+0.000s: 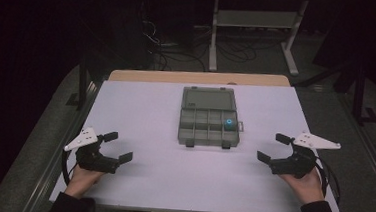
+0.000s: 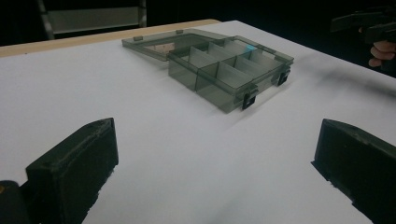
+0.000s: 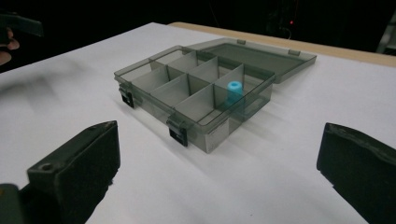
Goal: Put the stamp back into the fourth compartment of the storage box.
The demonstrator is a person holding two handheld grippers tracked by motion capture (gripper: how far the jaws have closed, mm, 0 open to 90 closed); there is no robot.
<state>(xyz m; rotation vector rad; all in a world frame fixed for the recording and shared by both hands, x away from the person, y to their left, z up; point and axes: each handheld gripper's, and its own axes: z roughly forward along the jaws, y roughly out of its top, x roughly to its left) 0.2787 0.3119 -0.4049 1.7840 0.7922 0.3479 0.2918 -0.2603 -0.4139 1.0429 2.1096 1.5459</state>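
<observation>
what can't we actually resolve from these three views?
- Blue part: type unclear in every view; a small blur in the high view, its base behind a divider in the right gripper view.
- Organizer box: front latches' state too small to read in the high view.
- Background beyond the table: too dark in all views.

high view: above my seat, facing forward and down over whole counter (image 1: 135, 182) | my left gripper view: low, aimed 1 o'clock | my right gripper view: low, aimed 11 o'clock | all share compartment box (image 1: 208, 118) (image 2: 224, 70) (image 3: 196, 88)
</observation>
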